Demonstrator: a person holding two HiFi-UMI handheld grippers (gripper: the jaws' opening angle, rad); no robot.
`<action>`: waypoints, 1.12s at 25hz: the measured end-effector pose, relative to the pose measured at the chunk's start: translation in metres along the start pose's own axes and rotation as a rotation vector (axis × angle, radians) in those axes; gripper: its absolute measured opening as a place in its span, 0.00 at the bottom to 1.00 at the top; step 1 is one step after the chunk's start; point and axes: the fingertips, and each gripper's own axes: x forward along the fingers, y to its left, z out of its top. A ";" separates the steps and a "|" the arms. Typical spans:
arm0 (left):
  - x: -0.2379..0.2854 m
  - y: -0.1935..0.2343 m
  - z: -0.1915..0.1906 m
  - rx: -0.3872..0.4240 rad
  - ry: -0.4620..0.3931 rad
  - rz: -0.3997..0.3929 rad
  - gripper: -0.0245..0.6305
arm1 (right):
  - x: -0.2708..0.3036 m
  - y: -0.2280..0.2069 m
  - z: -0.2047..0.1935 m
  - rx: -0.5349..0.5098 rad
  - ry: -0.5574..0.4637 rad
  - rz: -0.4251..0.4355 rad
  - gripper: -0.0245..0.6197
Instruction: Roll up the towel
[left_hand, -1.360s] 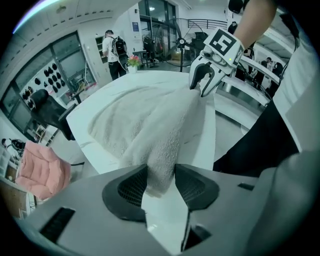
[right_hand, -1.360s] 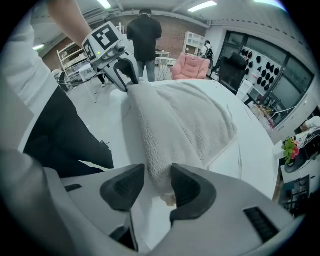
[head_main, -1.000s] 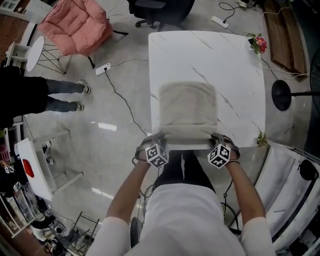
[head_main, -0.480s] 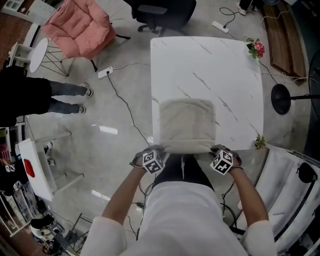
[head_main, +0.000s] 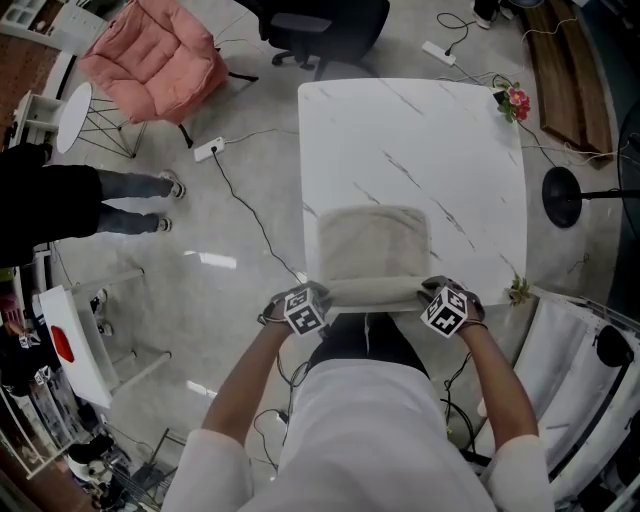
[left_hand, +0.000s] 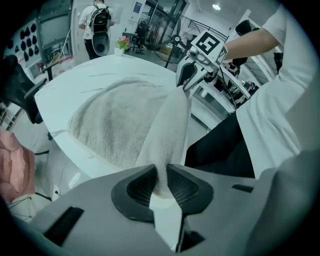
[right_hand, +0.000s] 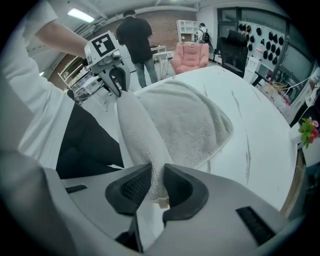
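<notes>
A beige towel (head_main: 372, 245) lies on the near half of the white marble table (head_main: 420, 130). Its near edge is gathered into a thick band, stretched between my two grippers and raised above the table's front edge. My left gripper (head_main: 322, 294) pinches the band's left end (left_hand: 167, 130) between its pads (left_hand: 141, 186); its jaws have just been opening a little, with the towel still pressed between them. My right gripper (head_main: 428, 292) pinches the right end (right_hand: 142, 135), jaws likewise just opened slightly around the cloth. In each gripper view the other gripper shows at the band's far end.
A pink cushioned chair (head_main: 155, 50) and a black office chair (head_main: 320, 25) stand beyond the table. A person in dark clothes (head_main: 60, 195) stands at the left. Pink flowers (head_main: 517, 92) sit at the table's far right corner. A cable and power strip (head_main: 208, 150) lie on the floor.
Both grippers dipped toward me, then rose and moved back to the table edge, lifting the towel's near edge into a taut band. The flat part of the towel looks shorter.
</notes>
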 end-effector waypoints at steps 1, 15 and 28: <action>-0.001 0.005 0.003 -0.003 -0.004 0.010 0.18 | 0.000 -0.005 0.003 0.005 -0.002 -0.012 0.19; 0.003 0.091 0.023 -0.047 -0.063 0.362 0.37 | 0.019 -0.075 0.021 0.079 -0.043 -0.288 0.36; -0.039 0.081 0.033 -0.060 -0.155 0.456 0.37 | -0.024 -0.074 0.039 0.089 -0.184 -0.384 0.34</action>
